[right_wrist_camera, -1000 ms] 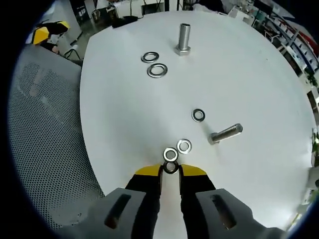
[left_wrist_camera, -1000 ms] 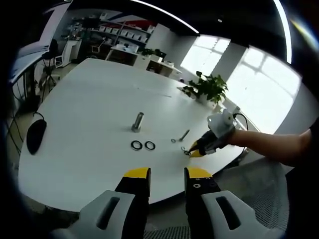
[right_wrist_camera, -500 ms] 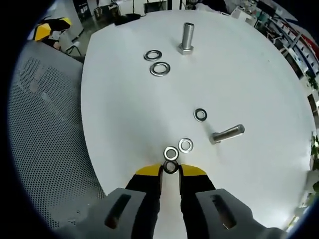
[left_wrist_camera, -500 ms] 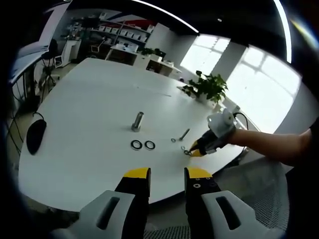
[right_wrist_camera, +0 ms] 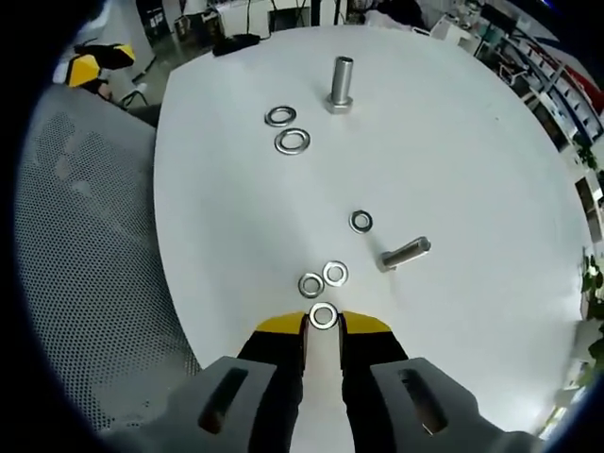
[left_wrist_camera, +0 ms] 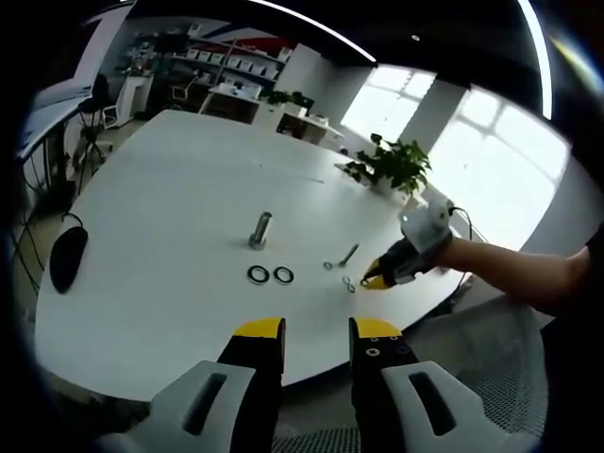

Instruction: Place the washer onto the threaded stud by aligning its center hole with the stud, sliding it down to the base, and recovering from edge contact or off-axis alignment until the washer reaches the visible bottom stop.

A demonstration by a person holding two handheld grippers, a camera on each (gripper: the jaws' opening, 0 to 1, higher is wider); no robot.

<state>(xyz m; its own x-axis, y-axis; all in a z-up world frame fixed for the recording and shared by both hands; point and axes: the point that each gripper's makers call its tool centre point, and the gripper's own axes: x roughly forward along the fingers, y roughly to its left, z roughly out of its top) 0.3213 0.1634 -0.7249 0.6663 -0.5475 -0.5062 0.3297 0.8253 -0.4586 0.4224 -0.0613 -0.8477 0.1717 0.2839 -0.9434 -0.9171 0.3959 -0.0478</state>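
Note:
A threaded stud (right_wrist_camera: 341,83) stands upright on its hex head far across the white table (right_wrist_camera: 472,142); in the left gripper view the stud (left_wrist_camera: 260,229) is mid-table. My right gripper (right_wrist_camera: 323,321) is shut on a small steel washer (right_wrist_camera: 323,316), held just above the table's near edge. Two loose small washers (right_wrist_camera: 322,279) lie right ahead of it. From the left gripper view the right gripper (left_wrist_camera: 373,280) hovers at the table's right side, held by a person's hand. My left gripper (left_wrist_camera: 316,330) hangs off the table's near edge, jaws apart, nothing between them.
Two larger washers (right_wrist_camera: 287,129) lie beside the stud. A bolt (right_wrist_camera: 406,253) lies on its side with another small washer (right_wrist_camera: 360,221) near it. A black mouse-like object (left_wrist_camera: 68,257) sits at the table's left. A mesh chair (right_wrist_camera: 75,236) stands beside the table edge.
My right gripper has lifted and drawn back slightly with the washer, away from the two loose washers it was touching. The left gripper has not moved.

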